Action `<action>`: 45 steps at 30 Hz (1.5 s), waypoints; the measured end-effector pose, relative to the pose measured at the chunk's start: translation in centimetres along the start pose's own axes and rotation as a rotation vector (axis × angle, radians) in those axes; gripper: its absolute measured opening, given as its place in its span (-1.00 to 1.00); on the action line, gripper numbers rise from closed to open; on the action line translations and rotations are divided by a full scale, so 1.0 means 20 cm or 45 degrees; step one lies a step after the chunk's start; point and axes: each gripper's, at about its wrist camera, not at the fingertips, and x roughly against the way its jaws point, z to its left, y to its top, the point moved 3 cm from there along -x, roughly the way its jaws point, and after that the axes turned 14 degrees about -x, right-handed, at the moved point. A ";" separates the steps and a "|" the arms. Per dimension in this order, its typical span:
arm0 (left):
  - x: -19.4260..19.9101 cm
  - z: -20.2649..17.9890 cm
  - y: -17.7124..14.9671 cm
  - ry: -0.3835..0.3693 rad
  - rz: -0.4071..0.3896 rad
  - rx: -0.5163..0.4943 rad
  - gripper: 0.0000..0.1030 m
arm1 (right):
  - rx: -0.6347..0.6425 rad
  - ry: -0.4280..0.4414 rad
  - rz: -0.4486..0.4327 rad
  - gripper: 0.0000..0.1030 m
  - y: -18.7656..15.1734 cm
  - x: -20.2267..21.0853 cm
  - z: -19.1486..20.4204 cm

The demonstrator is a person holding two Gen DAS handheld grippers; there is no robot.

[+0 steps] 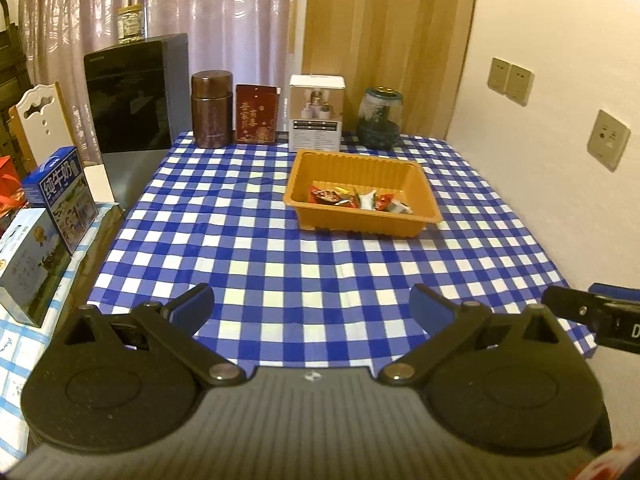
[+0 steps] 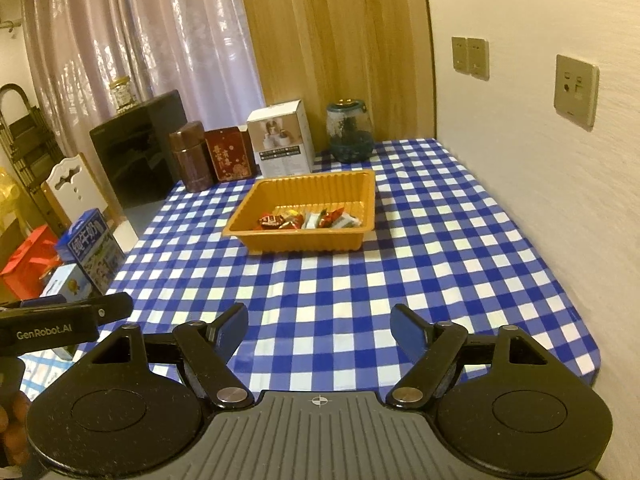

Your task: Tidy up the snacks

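Snacks (image 1: 358, 199) lie gathered in the orange tray (image 1: 362, 160) on the checked surface (image 1: 256, 248); left gripper (image 1: 312, 304) and right gripper (image 2: 318, 326) hang spread and empty, so the tidy finish looks to be pulling clear without nudging the tray.

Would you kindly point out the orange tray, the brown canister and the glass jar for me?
orange tray (image 1: 394, 166), left wrist view, on its far inner wall.
brown canister (image 1: 211, 114), left wrist view, on the middle of its body.
glass jar (image 2: 350, 130), right wrist view, on its glass belly.

Right tongs (image 2: 318, 328) spread, empty, above checked tablecloth (image 2: 440, 264); wrapped snacks (image 2: 308, 219) inside orange tray (image 2: 256, 208).
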 end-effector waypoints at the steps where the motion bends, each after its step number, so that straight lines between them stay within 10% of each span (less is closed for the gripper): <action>1: 0.01 -0.01 0.00 -0.005 -0.003 -0.006 1.00 | 0.004 -0.002 0.000 0.51 -0.01 0.01 0.00; 45: 0.11 -0.07 -0.03 -0.029 -0.025 -0.016 1.00 | 0.026 -0.004 -0.030 0.51 -0.03 0.11 0.01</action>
